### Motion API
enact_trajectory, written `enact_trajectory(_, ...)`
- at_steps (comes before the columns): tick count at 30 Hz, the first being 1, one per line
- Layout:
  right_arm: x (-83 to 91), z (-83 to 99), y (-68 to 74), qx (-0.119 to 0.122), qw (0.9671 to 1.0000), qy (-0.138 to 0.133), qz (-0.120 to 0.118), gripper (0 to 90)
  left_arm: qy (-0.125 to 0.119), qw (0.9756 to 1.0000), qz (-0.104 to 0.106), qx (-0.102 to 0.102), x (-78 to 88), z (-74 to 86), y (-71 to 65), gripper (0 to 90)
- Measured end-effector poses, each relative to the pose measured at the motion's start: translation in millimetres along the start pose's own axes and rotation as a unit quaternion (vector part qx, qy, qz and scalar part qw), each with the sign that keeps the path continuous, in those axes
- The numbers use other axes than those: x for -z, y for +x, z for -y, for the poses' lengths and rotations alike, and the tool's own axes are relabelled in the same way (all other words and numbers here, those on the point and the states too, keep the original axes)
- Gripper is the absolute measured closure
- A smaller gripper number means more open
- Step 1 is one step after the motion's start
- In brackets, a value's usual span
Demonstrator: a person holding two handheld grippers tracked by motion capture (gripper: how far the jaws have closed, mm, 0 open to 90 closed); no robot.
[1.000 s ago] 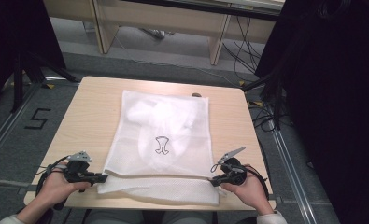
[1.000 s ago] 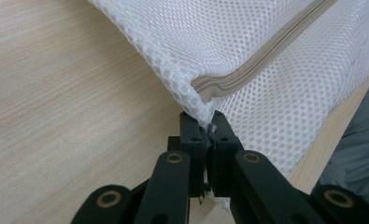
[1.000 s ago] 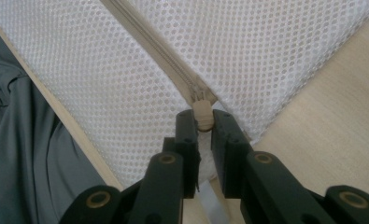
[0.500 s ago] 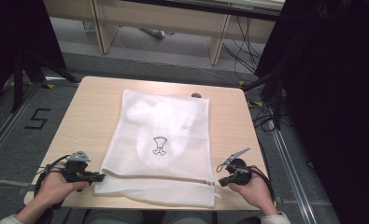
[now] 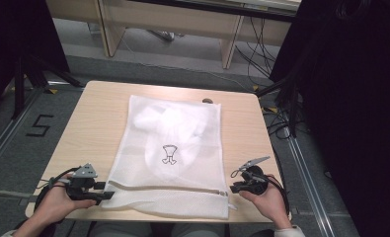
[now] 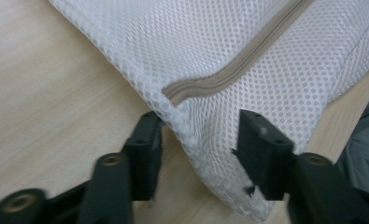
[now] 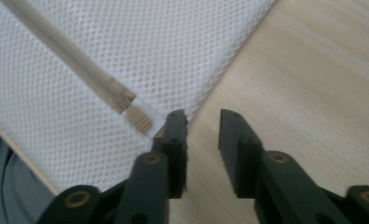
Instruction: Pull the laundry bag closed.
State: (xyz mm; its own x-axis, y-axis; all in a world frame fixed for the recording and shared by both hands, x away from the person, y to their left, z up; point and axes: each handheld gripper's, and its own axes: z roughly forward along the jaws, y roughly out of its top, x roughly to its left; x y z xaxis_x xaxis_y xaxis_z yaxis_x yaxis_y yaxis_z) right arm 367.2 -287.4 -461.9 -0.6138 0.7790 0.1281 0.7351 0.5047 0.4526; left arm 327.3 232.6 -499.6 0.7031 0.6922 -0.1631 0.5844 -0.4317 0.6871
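**Currently: both grippers at the near corners of the mesh bag**

My left gripper (image 6: pixel 198 154) has its jaws spread apart, with the corner of the white mesh bag (image 6: pixel 247 70) lying between them; the fabric touches the inner face of both jaws, yet I cannot tell whether it is pinched. The beige zipper (image 6: pixel 233 65) ends just ahead of the jaws and runs away across the bag.

My right gripper (image 7: pixel 202 140) has its jaws parted by a narrow gap, with bare wood of the table (image 7: pixel 313 70) between them. The bag edge and the zipper's end tab (image 7: pixel 138 116) lie just beside one jaw, touching its outer side.

From above, the left gripper (image 5: pixel 103 190) and right gripper (image 5: pixel 234 186) sit at opposite ends of the bag's near edge. Beyond them, the bag (image 5: pixel 173 148) lies flat on the table (image 5: pixel 94 123), with a small dark printed mark (image 5: pixel 169 154) near its middle.
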Motion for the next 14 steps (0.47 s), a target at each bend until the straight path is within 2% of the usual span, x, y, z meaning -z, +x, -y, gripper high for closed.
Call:
enact_trajectory(1,-0.5,-0.4,0.0,-0.007,0.9999,-0.005,0.009,65.2,-0.010,0.9999,-0.010,-0.006,2.8,-0.1,0.5,40.3)
enact_trajectory(3,0.1,-0.8,-0.5,-0.016,0.9995,-0.017,0.022,59.9,-0.030,0.9993,-0.024,-0.006,8.2,1.0,2.3,32.7)
enact_trajectory(4,0.6,-0.5,-2.7,-0.010,0.9994,-0.026,0.022,57.6,-0.039,0.9988,-0.030,-0.008,10.5,2.0,4.5,29.2)
enact_trajectory(6,1.8,-0.4,-3.9,-0.021,0.9988,-0.036,0.027,54.1,-0.052,0.9979,-0.038,0.001,14.1,4.2,8.4,25.1)
enact_trajectory(7,0.5,0.0,-5.1,-0.024,0.9982,-0.046,0.030,52.2,-0.059,0.9976,-0.037,0.006,15.7,4.6,10.4,25.0)
enact_trajectory(8,0.8,-0.3,-5.6,-0.028,0.9983,-0.043,0.028,50.2,-0.063,0.9973,-0.038,0.004,17.1,4.5,12.9,25.0)
enact_trajectory(10,0.6,-0.4,-6.6,-0.036,0.9980,-0.043,0.030,48.0,-0.083,0.9955,-0.042,0.020,15.9,3.6,12.3,25.1)
enact_trajectory(11,0.8,-0.6,-6.4,-0.045,0.9975,-0.045,0.029,47.5,-0.086,0.9953,-0.042,0.016,16.4,3.0,12.7,25.2)
enact_trajectory(12,2.1,-0.2,-5.6,-0.057,0.9969,-0.045,0.031,47.3,-0.076,0.9963,-0.040,0.006,18.6,1.8,13.7,25.9)
enact_trajectory(13,2.9,0.0,-7.4,-0.051,0.9971,-0.048,0.028,47.1,-0.095,0.9945,-0.040,0.018,17.0,1.0,11.4,26.6)
enact_trajectory(14,3.6,0.2,-6.5,-0.063,0.9962,-0.054,0.027,47.1,-0.099,0.9941,-0.042,0.014,17.6,0.0,11.0,27.7)
